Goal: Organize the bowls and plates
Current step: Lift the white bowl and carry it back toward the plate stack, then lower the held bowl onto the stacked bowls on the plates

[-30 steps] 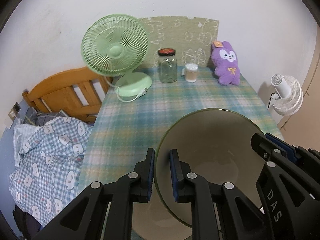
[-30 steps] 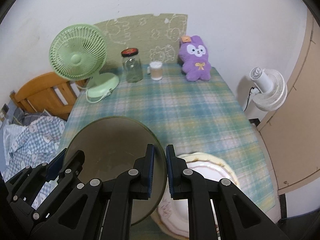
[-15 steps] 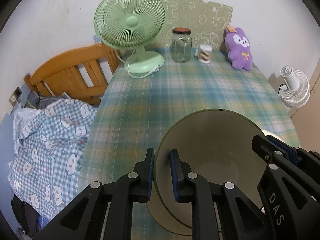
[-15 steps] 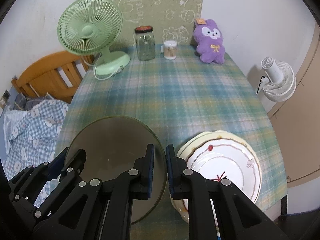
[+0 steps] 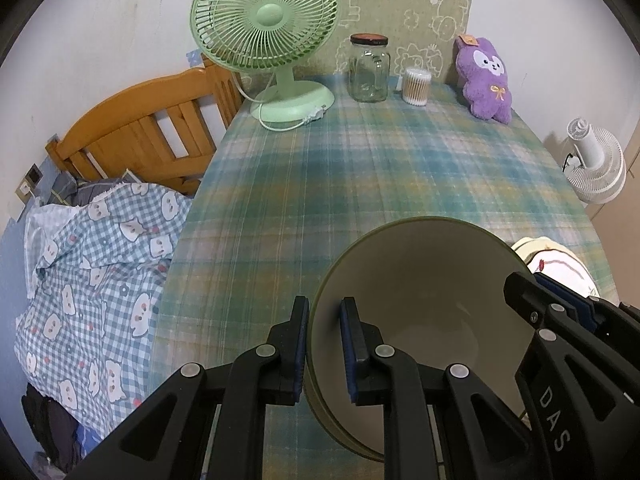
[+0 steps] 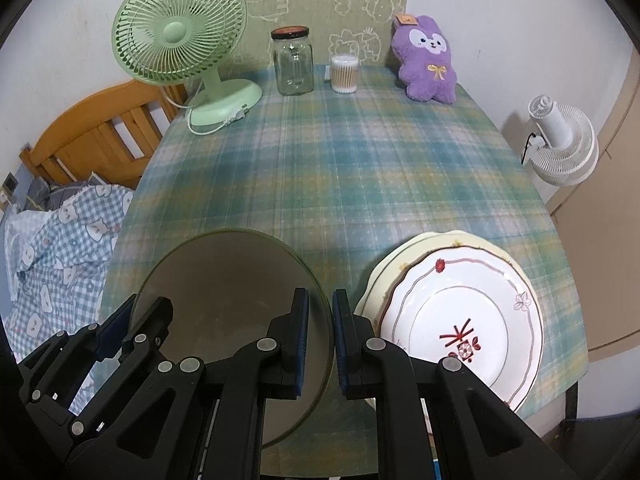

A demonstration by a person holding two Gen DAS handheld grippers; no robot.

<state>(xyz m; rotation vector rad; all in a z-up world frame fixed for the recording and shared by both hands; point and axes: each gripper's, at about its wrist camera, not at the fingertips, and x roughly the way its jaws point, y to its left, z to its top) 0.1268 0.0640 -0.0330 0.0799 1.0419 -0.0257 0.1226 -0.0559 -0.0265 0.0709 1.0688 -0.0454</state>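
An olive-green bowl [image 5: 420, 280] with a pale inside hangs over the near part of the plaid-covered table [image 5: 360, 168], carried by both grippers. My left gripper [image 5: 324, 305] is shut on its left rim, one pad inside the bowl and one outside. On the opposite rim, my right gripper [image 6: 320, 296] is shut the same way on the bowl [image 6: 224, 280]. Just right of the bowl lies a stack of plates [image 6: 460, 320], a white one with a red pattern on top of cream ones. In the left wrist view the plates [image 5: 554, 264] peek out behind the bowl.
Along the table's far edge stand a green desk fan [image 6: 180, 36], a glass jar [image 6: 292, 62], a tub of cotton swabs [image 6: 344, 74] and a purple plush [image 6: 426, 64]. A wooden bed frame [image 5: 136, 132] with checked bedding [image 5: 92, 272] lies left. A white fan [image 6: 560, 140] stands right.
Both grippers have come down towards the table with the bowl still held between them. The plate stack has come into fuller view on the right.
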